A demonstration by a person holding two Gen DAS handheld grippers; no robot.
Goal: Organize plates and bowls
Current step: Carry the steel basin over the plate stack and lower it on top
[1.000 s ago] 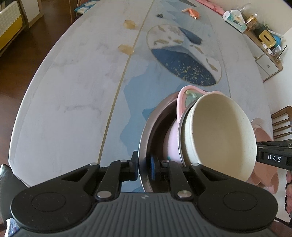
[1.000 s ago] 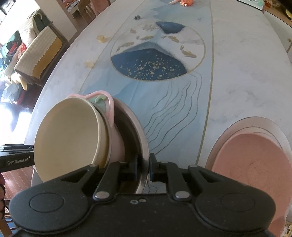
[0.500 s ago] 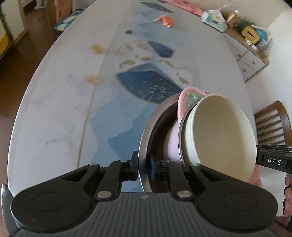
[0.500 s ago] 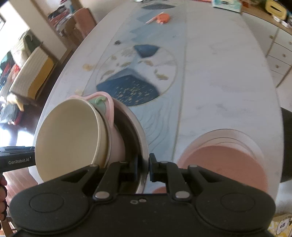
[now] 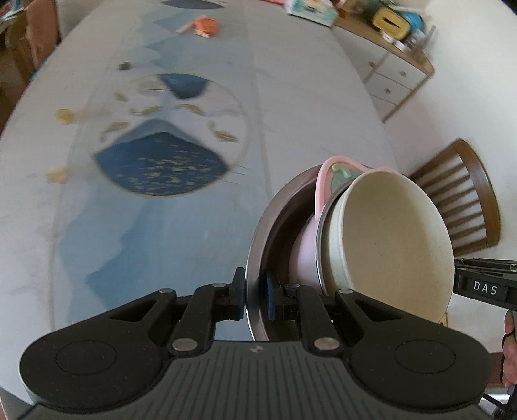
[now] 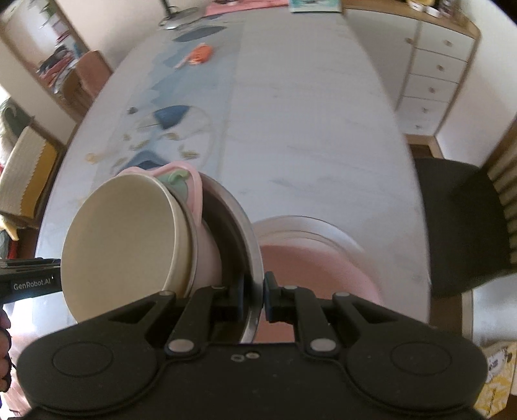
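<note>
A steel bowl (image 5: 274,219) holds a nested pink bowl (image 5: 323,181) and a cream bowl (image 5: 394,239). My left gripper (image 5: 255,299) is shut on the steel bowl's rim on one side. My right gripper (image 6: 253,299) is shut on the rim (image 6: 252,245) on the opposite side; the cream bowl (image 6: 122,239) and pink bowl (image 6: 194,190) sit inside. The stack is lifted above the table. A stack of pink plates (image 6: 323,258) lies on the table below, right of the steel bowl.
The long marble-look table (image 5: 161,226) with a blue printed runner stretches ahead. An orange object (image 5: 203,26) and a tissue box (image 5: 310,8) lie at the far end. A wooden chair (image 5: 458,200) and a black chair (image 6: 458,219) stand at the right edge. White drawers (image 6: 436,74) stand beyond.
Both grippers have risen with the bowl stack, so more of the table's far end and the room shows. The grip on the rim is unchanged.
</note>
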